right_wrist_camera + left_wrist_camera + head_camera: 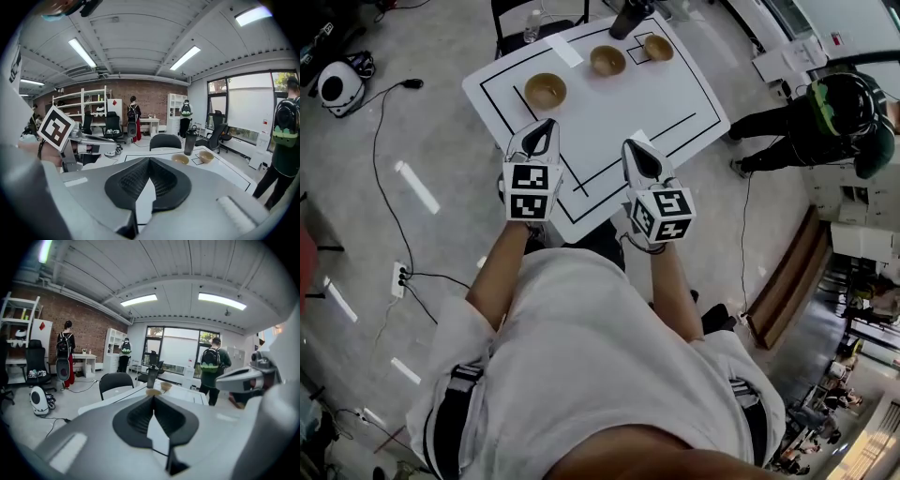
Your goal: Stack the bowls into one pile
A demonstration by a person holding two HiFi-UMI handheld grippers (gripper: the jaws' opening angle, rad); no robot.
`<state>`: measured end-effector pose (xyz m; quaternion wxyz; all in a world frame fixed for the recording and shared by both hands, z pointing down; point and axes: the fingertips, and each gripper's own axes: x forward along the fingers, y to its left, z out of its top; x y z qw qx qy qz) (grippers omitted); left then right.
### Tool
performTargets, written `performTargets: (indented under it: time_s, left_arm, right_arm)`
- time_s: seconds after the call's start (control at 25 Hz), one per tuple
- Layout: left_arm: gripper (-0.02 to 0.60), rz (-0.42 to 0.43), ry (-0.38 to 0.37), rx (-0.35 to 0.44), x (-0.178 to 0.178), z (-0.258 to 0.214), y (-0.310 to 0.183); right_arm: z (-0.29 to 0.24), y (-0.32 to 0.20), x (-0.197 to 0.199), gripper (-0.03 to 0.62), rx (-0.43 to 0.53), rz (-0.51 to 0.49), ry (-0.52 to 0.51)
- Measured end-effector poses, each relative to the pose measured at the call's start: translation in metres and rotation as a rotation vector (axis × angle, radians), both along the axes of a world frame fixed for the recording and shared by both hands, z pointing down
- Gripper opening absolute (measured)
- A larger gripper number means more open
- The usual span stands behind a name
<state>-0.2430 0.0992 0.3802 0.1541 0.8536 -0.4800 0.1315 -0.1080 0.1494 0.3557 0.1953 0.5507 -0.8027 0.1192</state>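
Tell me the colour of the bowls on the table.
Tan brown, like wood; bowls show best in the head view.

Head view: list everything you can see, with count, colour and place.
bowls: three, tan, apart in a row on the table's far half
table: one, white with black lines, centre
tumbler: one, dark, table's far edge
paper slip: one, white, by the bowls
round device: one, white, floor at left
bystander: one, green and black, right
left gripper: white, shut, empty, over near edge
right gripper: white, shut, empty, alongside
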Motion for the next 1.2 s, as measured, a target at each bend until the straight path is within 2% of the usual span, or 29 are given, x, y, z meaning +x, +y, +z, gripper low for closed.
performTargets:
  time_s: [0.16,0.32,0.52,0.6,0.72,0.84,0.96,1.12,1.2]
  left_arm:
    - [0.003,-0.088,-0.005,-0.015,-0.013,0.014,-0.014]
    - [0.002,-0.162,-0.022,-0.055,-0.021,0.034,-0.007]
    - [0.002,-0.287,-0.041,-0.083,-0.025,0.045,-0.017]
    - [0.002,-0.321,-0.057,-0.11,-0.011,0.055,-0.022]
    - [0.002,-0.309,-0.068,-0.13,0.021,0.065,-0.028]
    - [0.003,-0.294,-0.082,-0.153,0.049,0.071,-0.033]
    - [0.003,-0.339,-0.102,-0.197,0.068,0.082,-0.042]
    - [0.002,-0.415,0.0,-0.235,0.098,0.088,-0.049]
    - [0.002,-0.424,0.002,-0.245,0.111,0.092,-0.051]
  right_arm:
    - [0.012,-0.029,0.015,-0.002,-0.011,-0.067,0.031]
    - [0.032,-0.056,0.035,-0.002,-0.058,-0.136,0.074]
    - [0.039,-0.112,0.066,-0.002,-0.079,-0.217,0.136]
    - [0.047,-0.13,0.083,-0.002,-0.083,-0.246,0.198]
    - [0.059,-0.152,0.113,-0.002,-0.096,-0.298,0.308]
    - [0.074,-0.172,0.146,-0.002,-0.139,-0.325,0.354]
    - [0.093,-0.195,0.176,-0.002,-0.16,-0.354,0.404]
    - [0.118,-0.216,0.201,-0.002,-0.212,-0.414,0.355]
    - [0.124,-0.227,0.208,-0.002,-0.206,-0.437,0.351]
